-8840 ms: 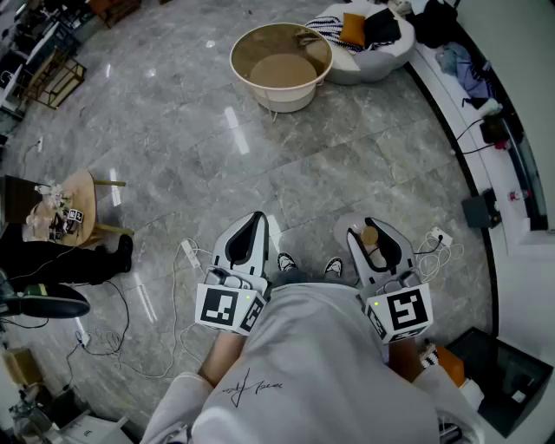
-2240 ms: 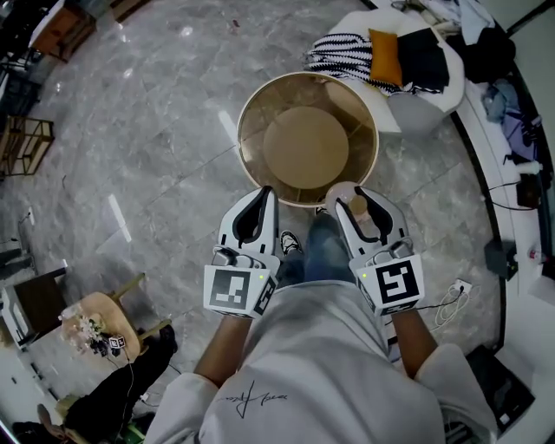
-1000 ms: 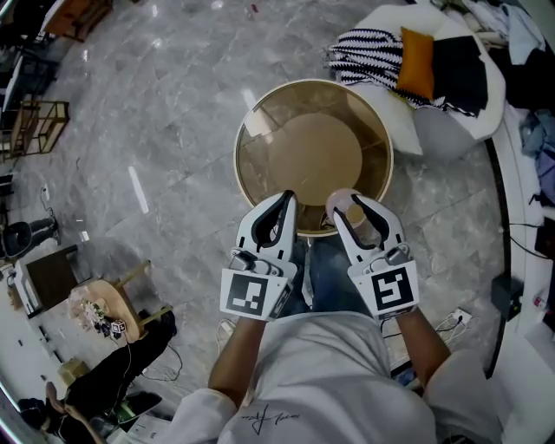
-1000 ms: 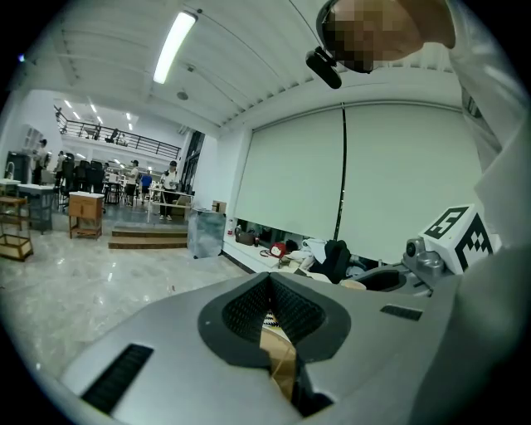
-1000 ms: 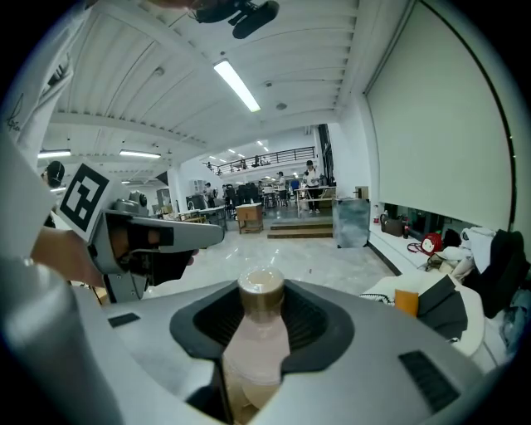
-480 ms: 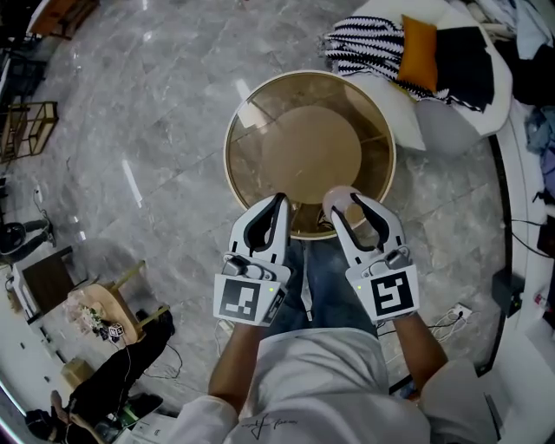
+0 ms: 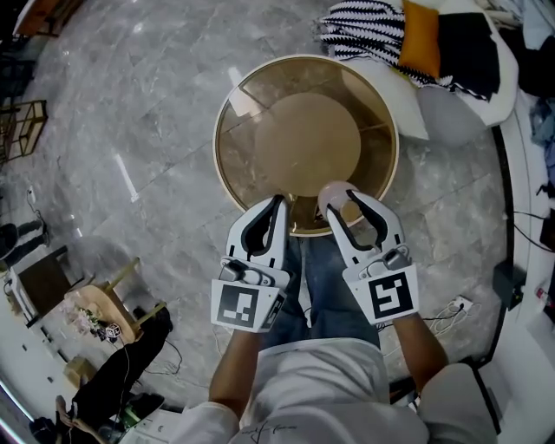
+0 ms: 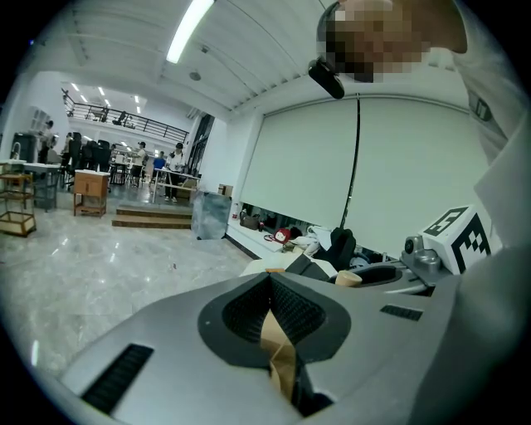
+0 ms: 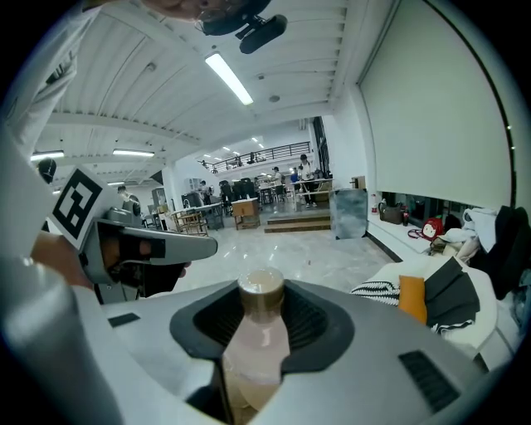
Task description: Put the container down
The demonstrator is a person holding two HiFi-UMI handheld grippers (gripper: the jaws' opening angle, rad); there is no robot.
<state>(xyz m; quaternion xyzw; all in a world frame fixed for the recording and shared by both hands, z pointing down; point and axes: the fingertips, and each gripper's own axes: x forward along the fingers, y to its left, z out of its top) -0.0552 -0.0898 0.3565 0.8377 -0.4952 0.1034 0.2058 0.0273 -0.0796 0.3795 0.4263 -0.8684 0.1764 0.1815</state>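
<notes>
Bottle (image 7: 335,196): pale pink with a tan cap. It is in your right gripper, over the counter's near rim at about 5 o'clock of the round top. I judge it is not yet set down.
Right gripper (image 7: 349,204): the jaws stand wide, but only because the bottle fills them. Both ridged pads press on its body, and the cap points away from your hand.
Why held so: the grip sits on the body and leaves the bottle's ends free, so I judge you can stand it without shifting your hold. The gripper noses downward, so the bottle leans and is not upright.
Left gripper (image 7: 277,206): closed tip to tip and holding nothing. The tan seen through the gap behind its tips is, I judge, the counter beyond and not something gripped.
Why the left waits there: it hangs at 9 o'clock of the right gripper, near it but apart, with its tips at the counter's 6 o'clock rim. That keeps it out of the bottle's way.
Counter (image 7: 217,143): round with a gold rim. A tan lower shelf shows through its glass top, which is bare and lies at 12 o'clock from your hands.
Next move, as I judge it: carry the bottle inward toward 12 o'clock, off the rim. Bring its base flat before you let the jaws part.
Risk: the glass is hard and smooth. A bottle released while leaning or at the edge could tip or roll off.
Beyond: a striped cloth (image 7: 364,35) and an orange cushion (image 7: 421,26) lie at 1 o'clock, clear of the landing spot.
</notes>
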